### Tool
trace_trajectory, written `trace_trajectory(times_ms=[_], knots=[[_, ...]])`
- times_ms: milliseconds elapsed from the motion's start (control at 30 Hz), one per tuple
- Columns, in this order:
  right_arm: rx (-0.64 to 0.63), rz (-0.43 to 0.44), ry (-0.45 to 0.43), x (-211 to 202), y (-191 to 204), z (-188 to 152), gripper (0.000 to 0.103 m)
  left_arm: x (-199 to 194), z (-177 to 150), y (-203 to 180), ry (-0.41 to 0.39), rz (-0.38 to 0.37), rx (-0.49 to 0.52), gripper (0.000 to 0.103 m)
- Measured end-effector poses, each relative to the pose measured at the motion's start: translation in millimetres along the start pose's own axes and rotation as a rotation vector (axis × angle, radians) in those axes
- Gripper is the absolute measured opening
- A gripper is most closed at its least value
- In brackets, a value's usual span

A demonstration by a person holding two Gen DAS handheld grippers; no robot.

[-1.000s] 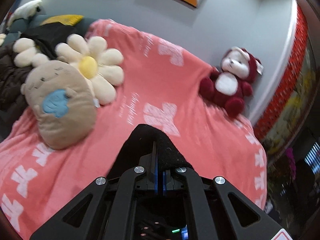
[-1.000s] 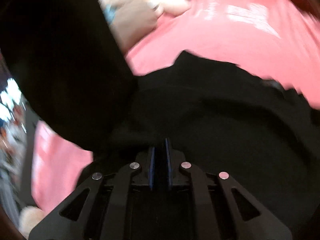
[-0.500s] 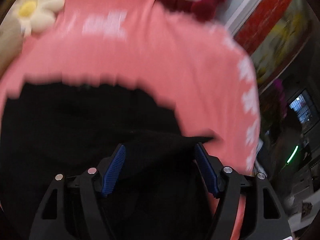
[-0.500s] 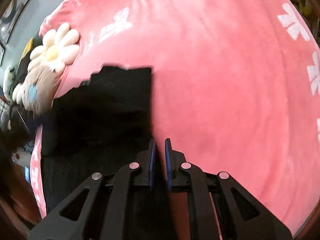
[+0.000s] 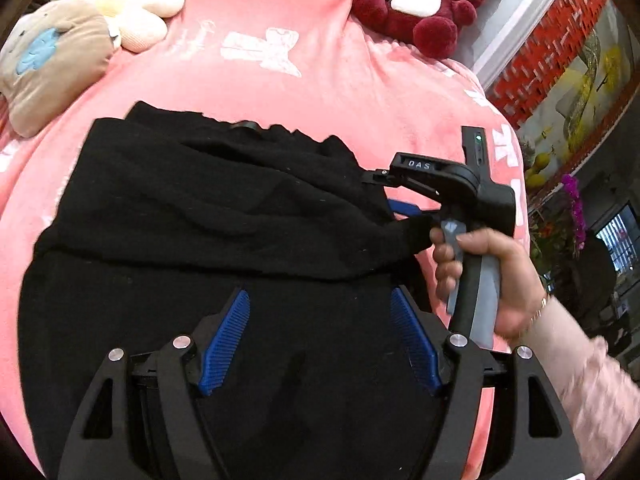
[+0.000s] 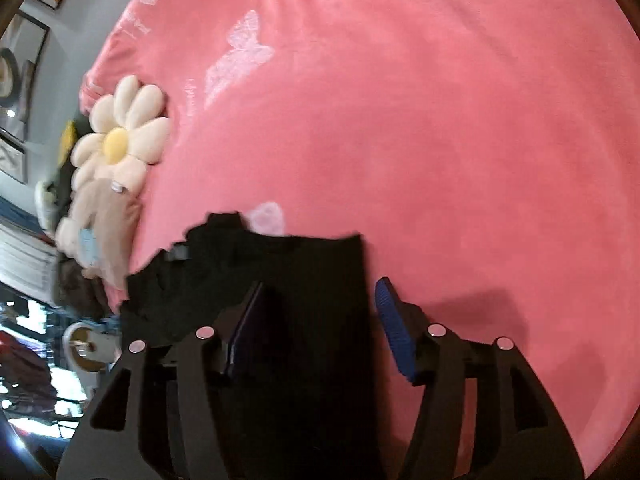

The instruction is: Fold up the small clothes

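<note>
A black garment [image 5: 200,208] lies folded on the pink blanket [image 5: 328,92], its upper layer rumpled across the middle. My left gripper [image 5: 318,294] hangs open just above its near part, blue pads wide apart and holding nothing. A person's hand [image 5: 480,276] holds my right gripper [image 5: 386,192] at the garment's right edge. In the right wrist view the right gripper [image 6: 320,284] has its jaws apart. A strip of the black garment [image 6: 280,256] lies between them, and a sliver of pink shows beside the right pad, so the pads do not press on it.
A cream flower plush [image 5: 132,4] and a brown cushion [image 5: 52,60] lie at the blanket's far left. A red and white bear plush [image 5: 424,4] sits at the far right by the wall. The blanket's right edge [image 5: 516,184] drops off near the right gripper.
The left gripper was shut on raised black cloth; it has opened and come down over the garment. The right gripper's jaws have parted, and the garment now lies on the blanket.
</note>
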State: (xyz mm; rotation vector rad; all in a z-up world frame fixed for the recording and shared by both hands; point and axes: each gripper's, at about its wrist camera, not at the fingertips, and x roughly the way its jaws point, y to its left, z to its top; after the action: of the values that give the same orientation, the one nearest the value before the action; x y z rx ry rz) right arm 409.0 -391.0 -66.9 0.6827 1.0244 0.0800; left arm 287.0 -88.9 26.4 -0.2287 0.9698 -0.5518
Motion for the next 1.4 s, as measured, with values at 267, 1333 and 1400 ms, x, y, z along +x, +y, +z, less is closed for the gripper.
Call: trace_trajectory(times_ms=[267, 1333, 1400], knots=[[-0.088, -0.223, -0.107, -21, -20, -11, 0.015, 0, -2, 14, -0.002, -0.007, -0.030, 0.070], [-0.175, -0.286, -0.187, -105, 2, -86, 0.040, -39, -5, 103, -0.064, 0.187, -0.096, 0.071], [-0.173, -0.277, -0.139, -108, -4, -114, 0.040, -42, -11, 112, -0.050, 0.204, -0.109, 0.071]])
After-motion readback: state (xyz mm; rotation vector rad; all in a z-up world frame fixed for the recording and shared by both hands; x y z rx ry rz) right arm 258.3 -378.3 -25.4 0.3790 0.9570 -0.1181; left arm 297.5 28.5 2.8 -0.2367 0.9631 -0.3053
